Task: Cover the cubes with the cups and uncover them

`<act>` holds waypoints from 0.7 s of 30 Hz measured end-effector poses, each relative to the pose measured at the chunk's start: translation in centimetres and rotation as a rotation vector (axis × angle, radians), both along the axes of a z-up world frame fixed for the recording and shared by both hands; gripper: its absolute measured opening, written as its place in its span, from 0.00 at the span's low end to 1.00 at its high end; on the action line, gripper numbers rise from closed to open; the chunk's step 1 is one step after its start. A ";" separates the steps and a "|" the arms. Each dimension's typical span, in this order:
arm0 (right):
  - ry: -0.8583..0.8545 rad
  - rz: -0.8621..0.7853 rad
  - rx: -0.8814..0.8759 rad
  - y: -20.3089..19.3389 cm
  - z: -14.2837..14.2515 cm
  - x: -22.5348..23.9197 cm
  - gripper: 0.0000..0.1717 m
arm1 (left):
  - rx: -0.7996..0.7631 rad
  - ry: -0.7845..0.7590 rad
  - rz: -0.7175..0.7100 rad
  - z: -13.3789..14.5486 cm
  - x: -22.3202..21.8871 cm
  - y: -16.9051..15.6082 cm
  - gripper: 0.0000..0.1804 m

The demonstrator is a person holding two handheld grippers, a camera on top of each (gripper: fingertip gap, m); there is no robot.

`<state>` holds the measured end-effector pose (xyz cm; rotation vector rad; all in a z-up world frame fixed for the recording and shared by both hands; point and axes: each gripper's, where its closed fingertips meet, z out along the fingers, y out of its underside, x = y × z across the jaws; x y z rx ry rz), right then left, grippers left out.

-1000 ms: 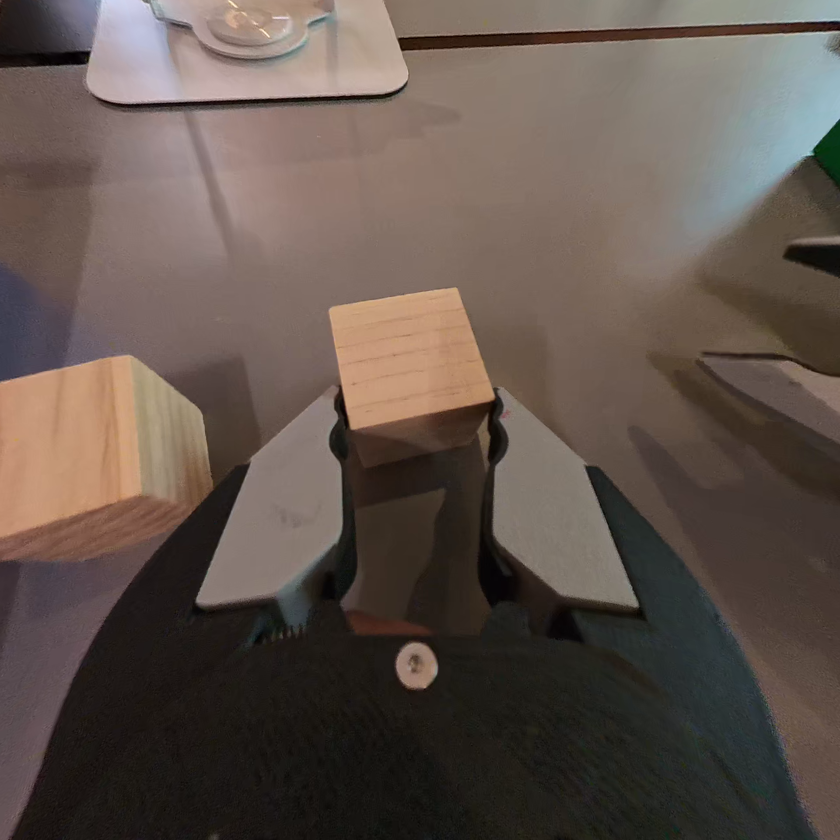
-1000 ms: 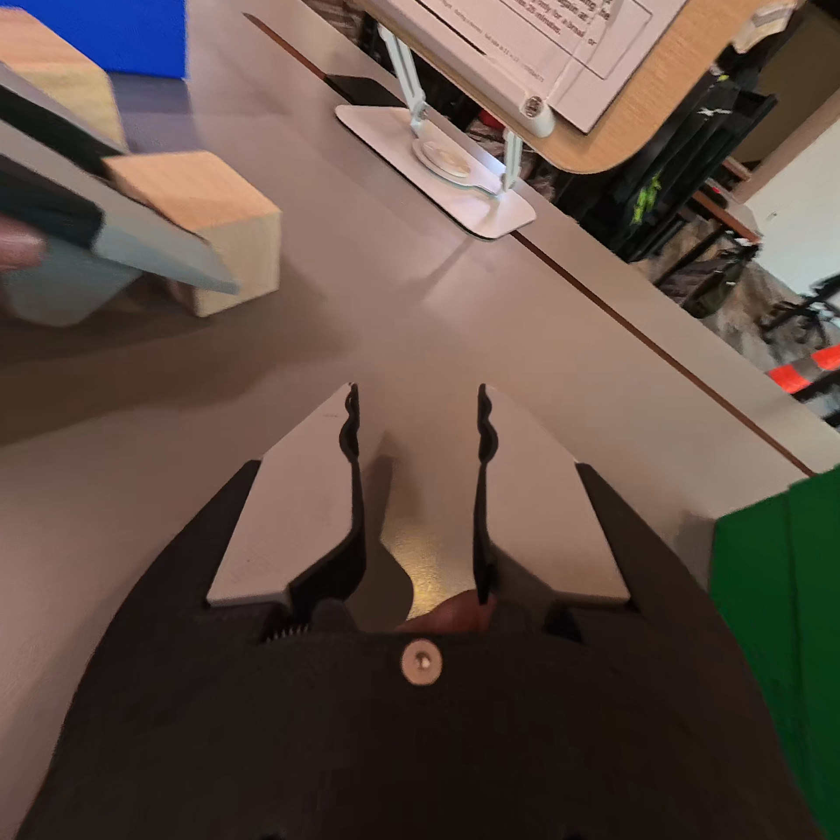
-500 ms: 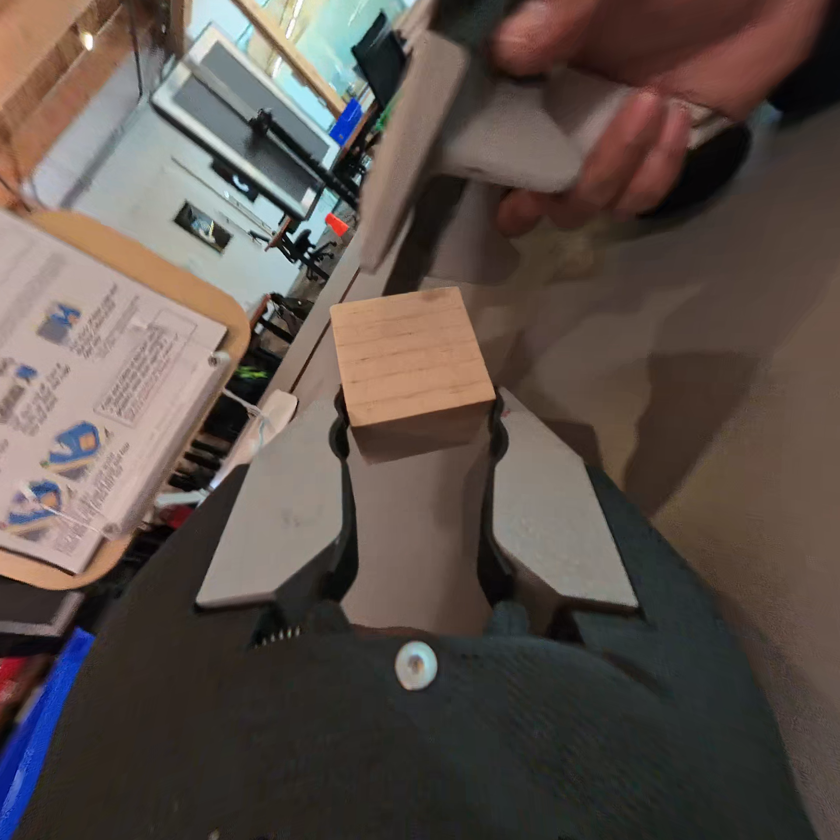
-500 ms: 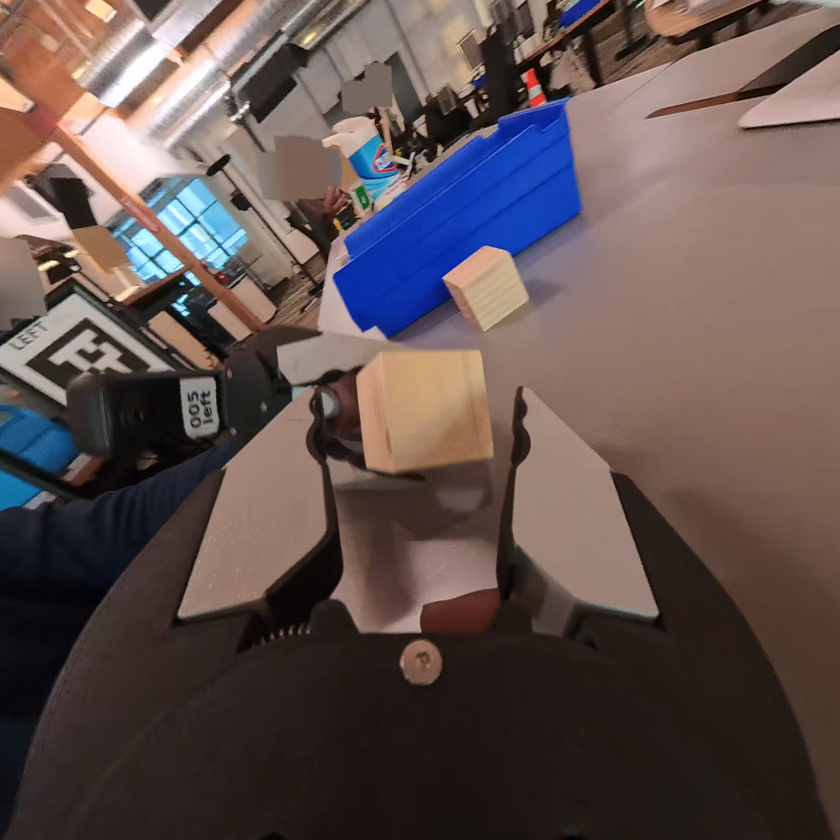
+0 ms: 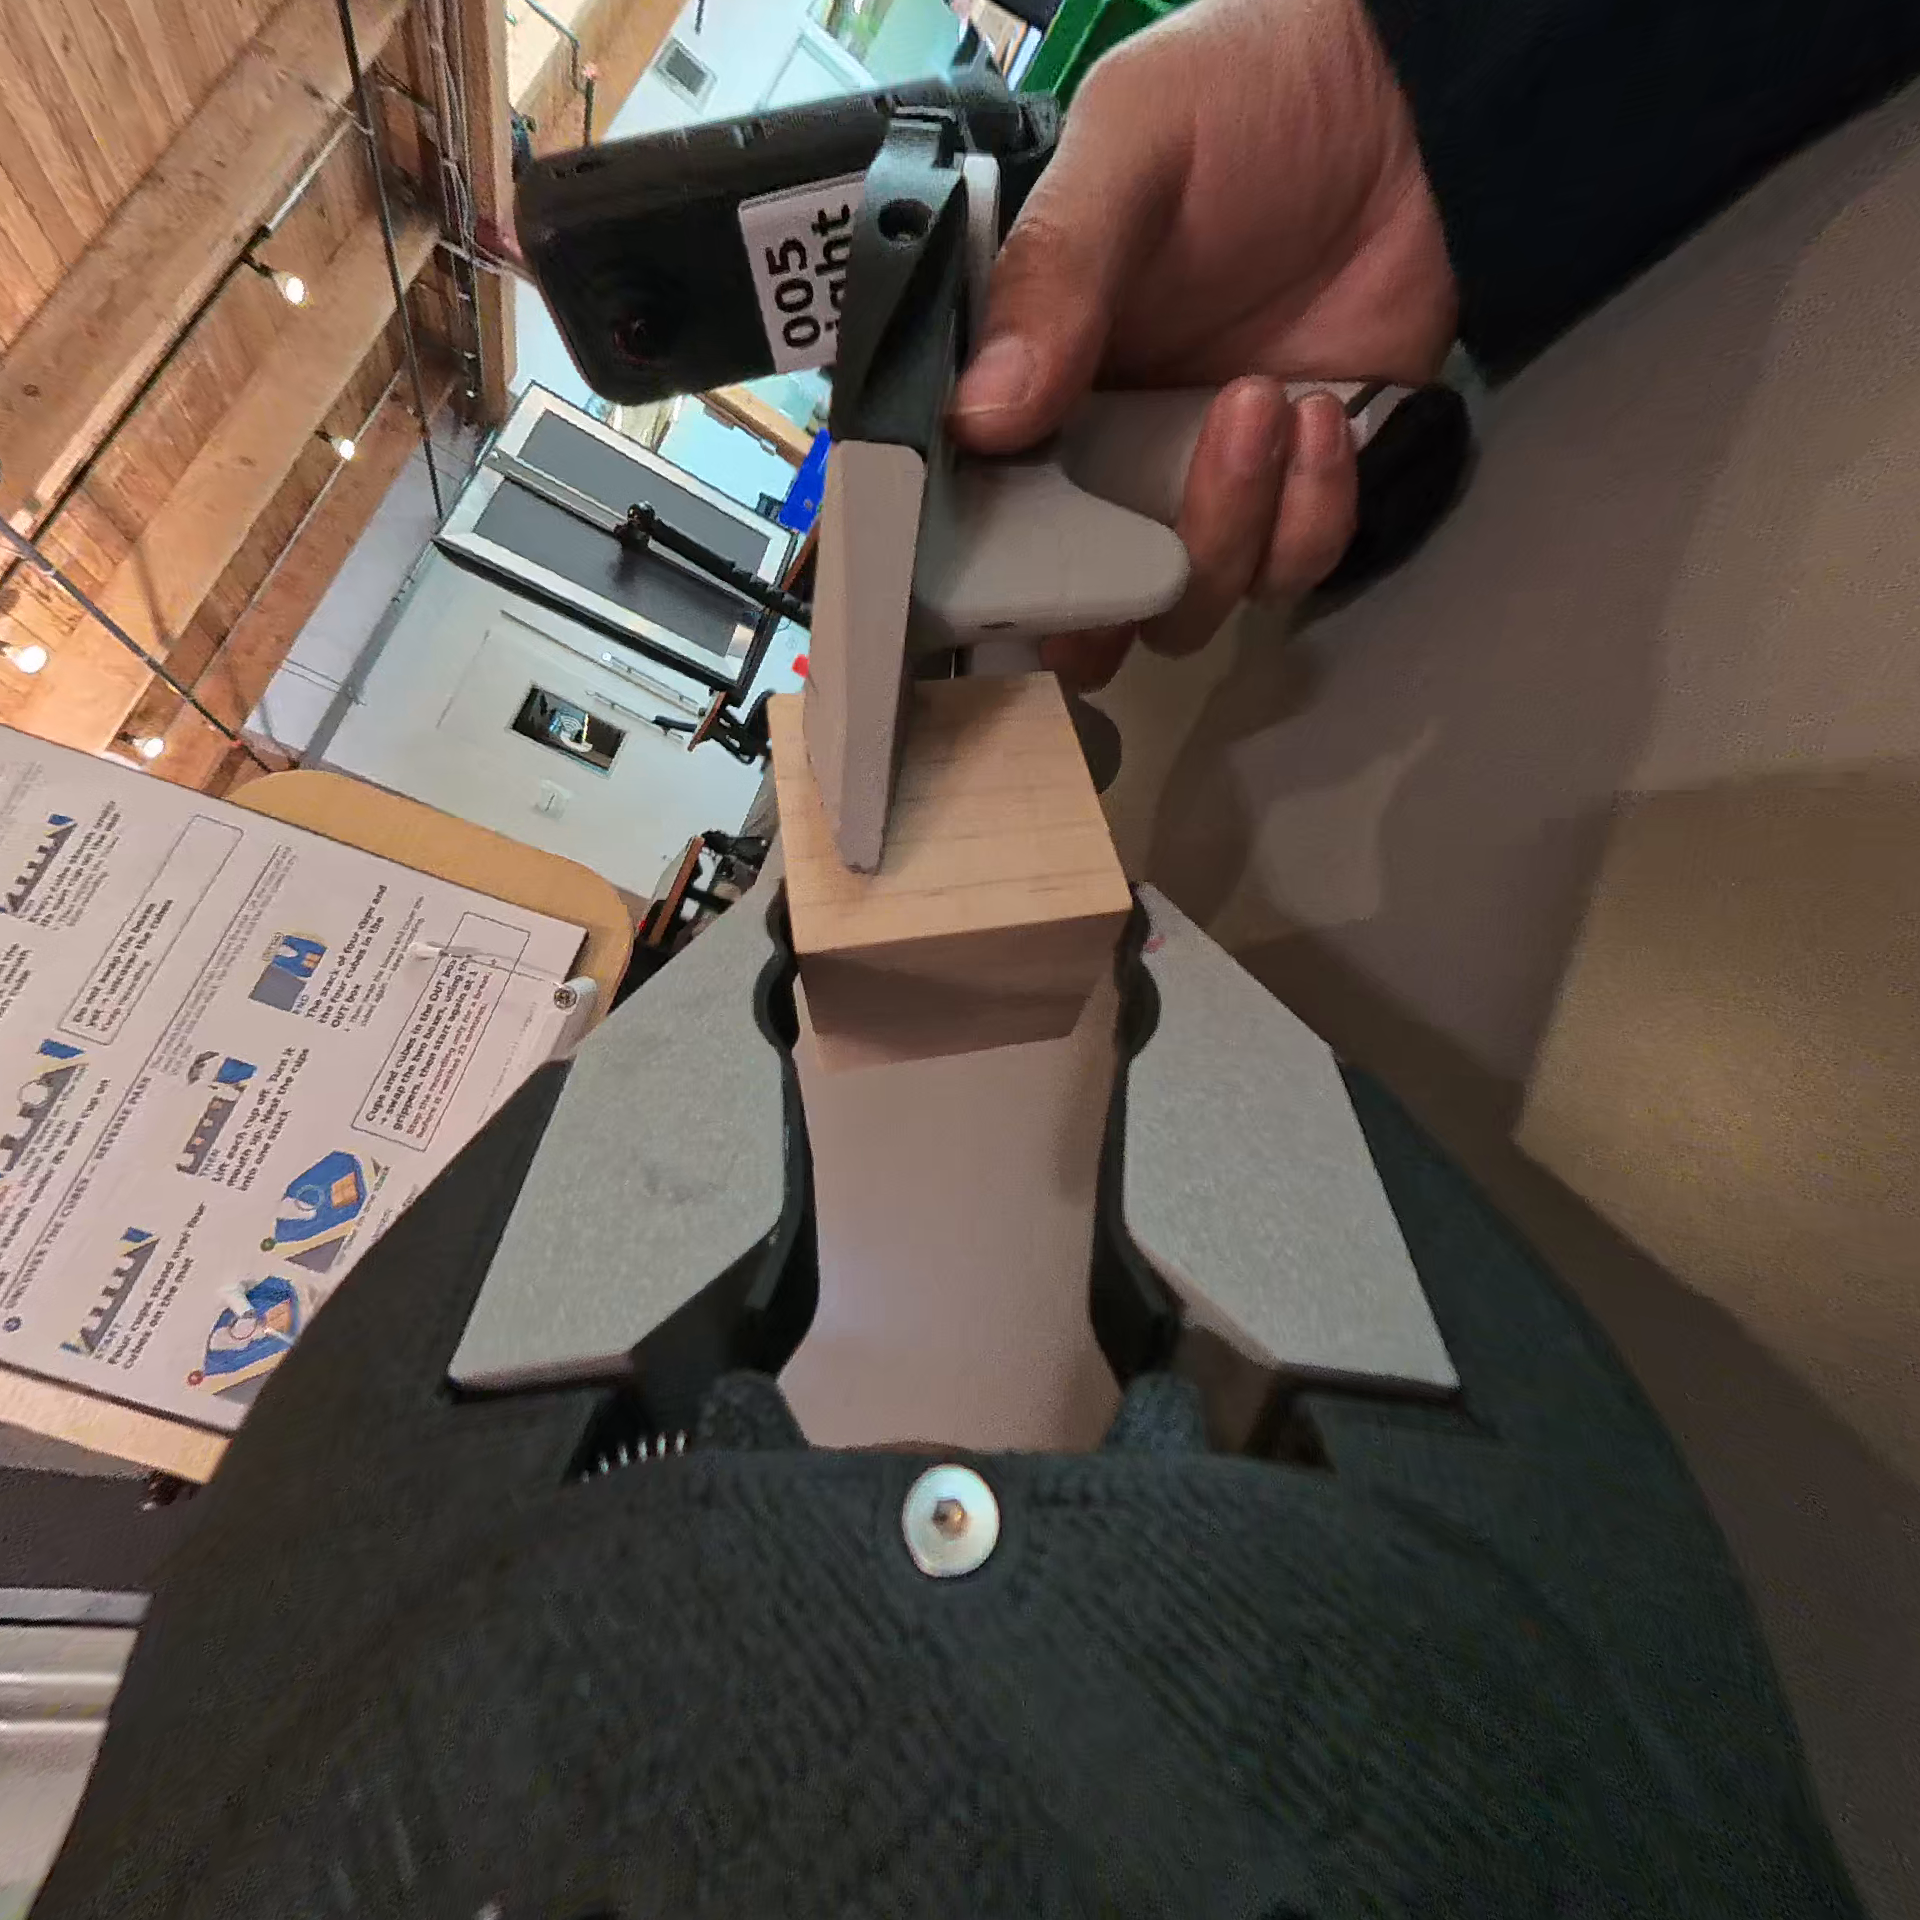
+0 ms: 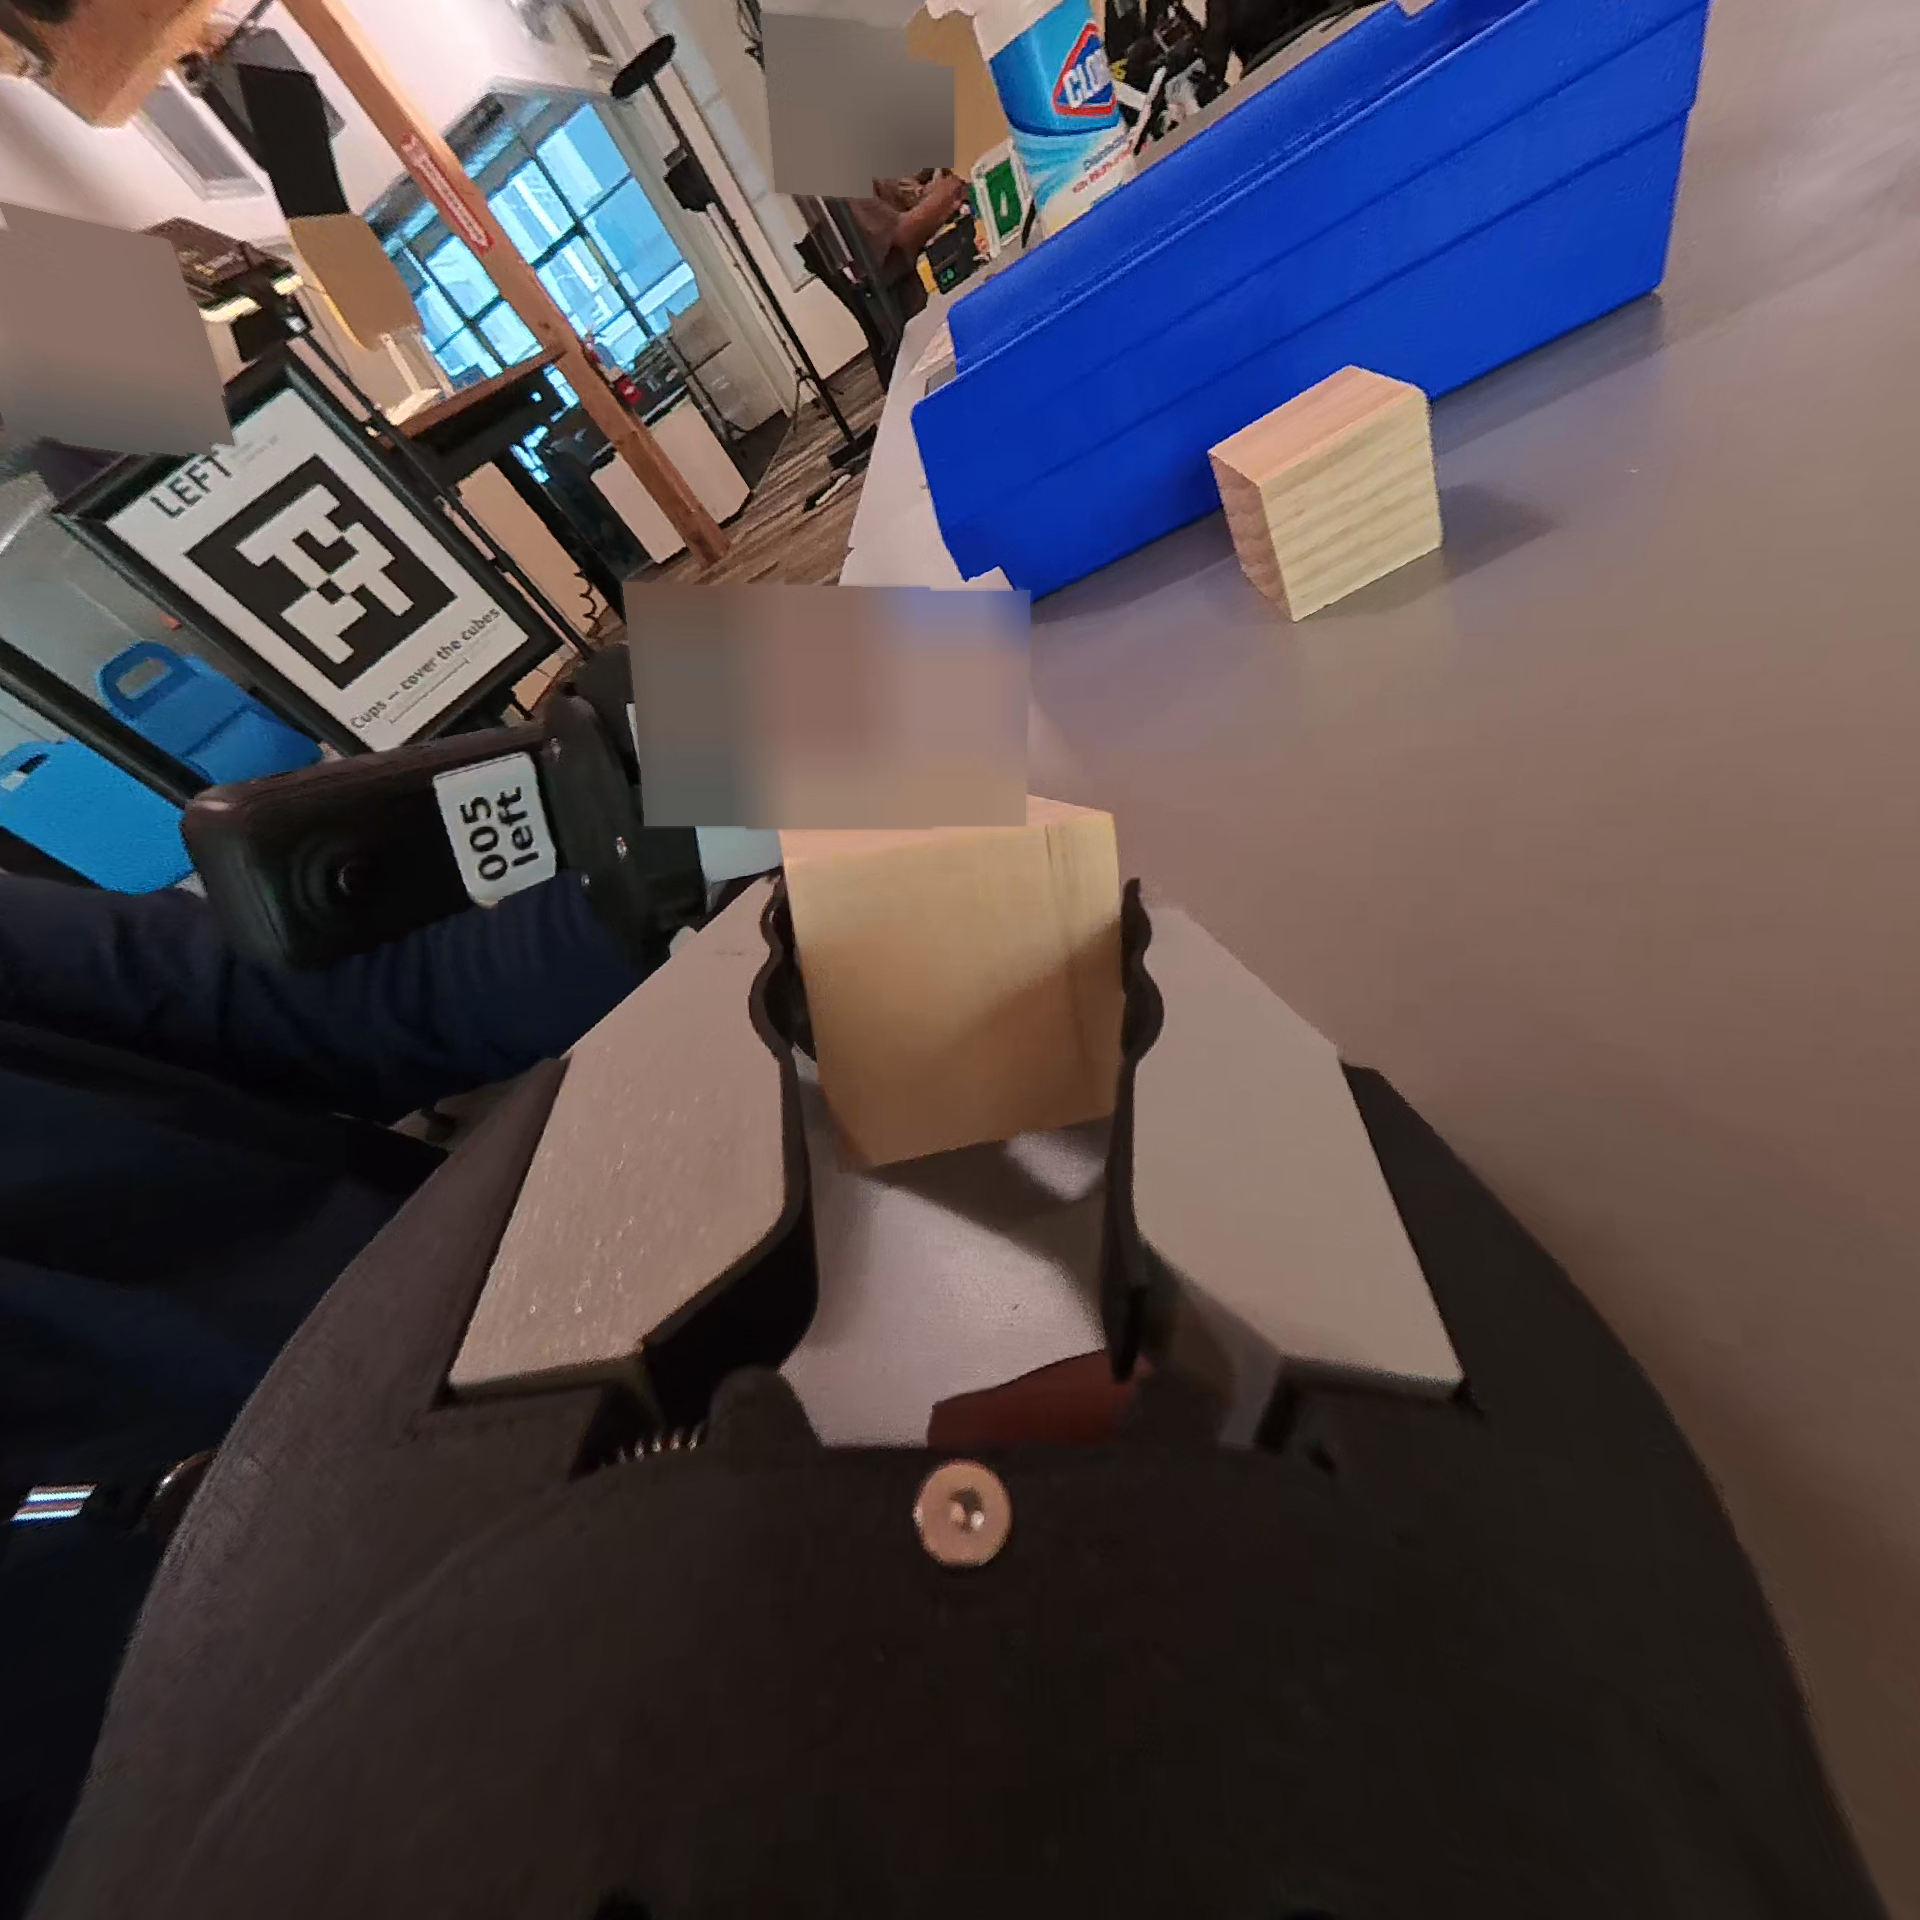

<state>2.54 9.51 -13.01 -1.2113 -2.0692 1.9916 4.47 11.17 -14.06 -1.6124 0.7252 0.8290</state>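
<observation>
A pale wooden cube (image 5: pixel 956 831) is held in the air between both grippers. My left gripper (image 5: pixel 951 935) is shut on it, with both pads against its sides. In the left wrist view one grey finger (image 5: pixel 857 675) of the right gripper lies flat on the cube's upper face. In the right wrist view my right gripper (image 6: pixel 951 935) is shut on the same cube (image 6: pixel 956 997), one pad on each side. The left gripper's black body (image 6: pixel 395 852) shows to the left of it. A second wooden cube (image 6: pixel 1330 488) stands on the grey table (image 6: pixel 1558 831). No cups are in view.
A blue bin (image 6: pixel 1299 260) stands just behind the second cube. A tilted board with an instruction sheet (image 5: pixel 208 1039) is at the left in the left wrist view. A hand (image 5: pixel 1195 260) holds the right gripper. A tub of wipes (image 6: pixel 1060 94) stands beyond the bin.
The left gripper lifted and turned with its cube still held. The right gripper swung round to face it, opened wide around the cube, then closed onto it.
</observation>
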 end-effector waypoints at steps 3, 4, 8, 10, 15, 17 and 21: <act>0.012 0.040 -0.006 -0.4 0.3 0.5 0.34 | 0.015 -0.031 -0.039 0.3 0.6 -0.2 0.33; 0.017 0.045 -0.006 -0.5 0.3 0.6 0.34 | 0.021 -0.039 -0.046 0.4 0.6 -0.3 0.34; 0.032 0.046 0.003 -0.5 0.6 0.7 0.34 | 0.042 -0.057 -0.057 0.6 0.6 -0.3 0.34; 0.039 0.049 0.011 -0.5 0.7 0.7 0.34 | 0.048 -0.052 -0.061 0.7 0.7 -0.3 0.34; 0.055 0.092 0.075 -0.5 0.4 1.7 0.33 | 0.067 -0.010 -0.093 0.7 1.4 -0.4 0.34; 0.086 0.090 0.101 -0.4 0.6 1.9 0.33 | 0.116 0.054 -0.077 0.9 1.5 -0.4 0.33; 0.073 0.095 0.074 -0.5 0.8 2.0 0.33 | 0.151 0.066 -0.073 1.4 1.6 -0.7 0.32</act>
